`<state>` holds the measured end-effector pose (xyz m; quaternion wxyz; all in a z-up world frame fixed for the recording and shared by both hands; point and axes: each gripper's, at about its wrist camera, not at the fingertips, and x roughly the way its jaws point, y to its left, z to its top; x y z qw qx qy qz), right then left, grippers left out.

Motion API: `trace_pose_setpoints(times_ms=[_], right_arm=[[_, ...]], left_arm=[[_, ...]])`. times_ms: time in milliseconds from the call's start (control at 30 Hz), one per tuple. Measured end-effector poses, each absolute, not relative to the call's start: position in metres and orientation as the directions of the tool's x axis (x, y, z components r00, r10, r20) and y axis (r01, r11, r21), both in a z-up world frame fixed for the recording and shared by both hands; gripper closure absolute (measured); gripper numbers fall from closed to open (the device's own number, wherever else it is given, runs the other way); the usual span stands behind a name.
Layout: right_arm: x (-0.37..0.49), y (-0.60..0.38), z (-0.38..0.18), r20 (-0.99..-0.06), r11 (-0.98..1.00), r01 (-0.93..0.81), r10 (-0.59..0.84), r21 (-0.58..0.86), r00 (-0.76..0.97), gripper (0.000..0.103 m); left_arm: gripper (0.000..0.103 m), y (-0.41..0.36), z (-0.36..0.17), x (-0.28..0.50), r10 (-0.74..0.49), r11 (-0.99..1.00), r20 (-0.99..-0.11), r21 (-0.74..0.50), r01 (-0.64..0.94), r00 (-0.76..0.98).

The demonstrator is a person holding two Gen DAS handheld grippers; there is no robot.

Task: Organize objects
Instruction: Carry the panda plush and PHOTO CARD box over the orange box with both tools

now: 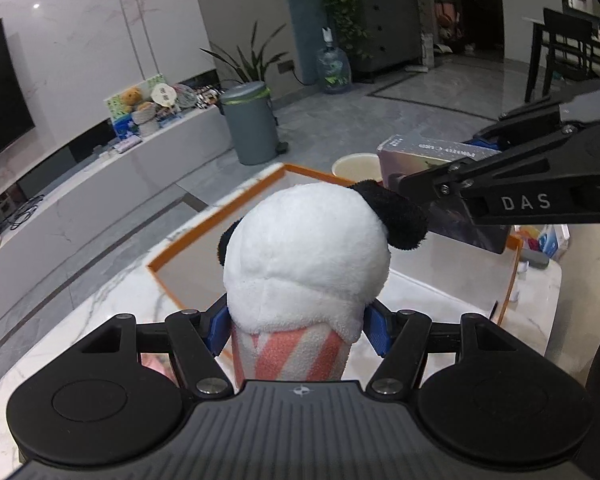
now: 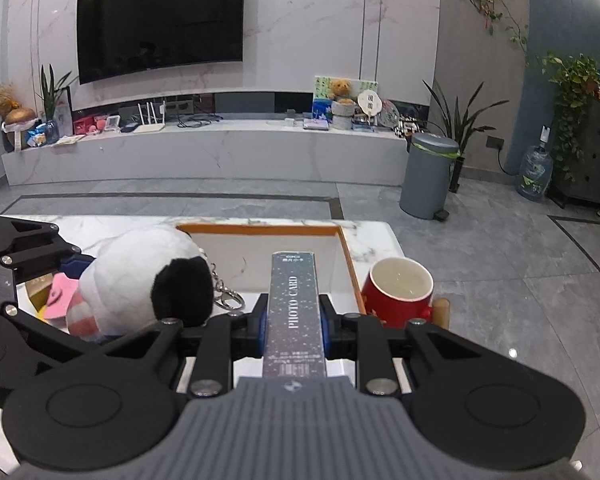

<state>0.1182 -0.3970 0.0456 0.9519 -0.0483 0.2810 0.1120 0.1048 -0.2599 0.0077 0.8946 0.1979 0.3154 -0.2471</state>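
In the left wrist view, the left gripper (image 1: 298,330) has its fingers (image 1: 216,326) clamped on the striped body of a plush panda (image 1: 306,256), head pointing forward over the orange-rimmed box (image 1: 220,210) on the marble worktop (image 1: 100,320). In the right wrist view, the right gripper (image 2: 294,326) pinches a photo card box (image 2: 294,308) edge-up, long axis straight ahead over the same open box; a red mug (image 2: 398,294) stands just outside its right wall. Both loads hang above the box, so each probably only needs lowering.
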Motion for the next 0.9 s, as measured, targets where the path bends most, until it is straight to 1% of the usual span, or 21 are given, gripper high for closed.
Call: trace_pose_setpoints(times_ms=[200, 400, 500, 667, 900], right_arm=[[0.133, -0.405, 0.027, -0.59, 0.974, -0.227, 0.172, -0.021, 0.789, 0.078], [0.142, -0.401, 0.009, -0.629, 0.971, -0.237, 0.167, -0.028, 0.759, 0.078], [0.147, -0.397, 0.001, -0.652, 0.965, -0.258, 0.167, -0.046, 0.74, 0.078], [0.156, -0.387, -0.012, -0.688, 0.954, -0.294, 0.172, -0.064, 0.705, 0.078], [0.165, -0.382, -0.031, -0.733, 0.943, -0.319, 0.151, -0.094, 0.663, 0.078]], left_arm=[[0.028, -0.28, -0.012, 0.107, -0.286, 0.728, -0.704, 0.282, 0.625, 0.65], [0.028, -0.296, -0.032, 0.109, -0.251, 0.652, -0.772, 0.311, 0.692, 0.584], [0.028, -0.301, -0.04, 0.11, -0.241, 0.617, -0.804, 0.306, 0.725, 0.544], [0.028, -0.298, -0.047, 0.121, -0.229, 0.621, -0.85, 0.247, 0.743, 0.474], [0.028, -0.301, -0.06, 0.128, -0.19, 0.603, -0.889, 0.229, 0.764, 0.417]])
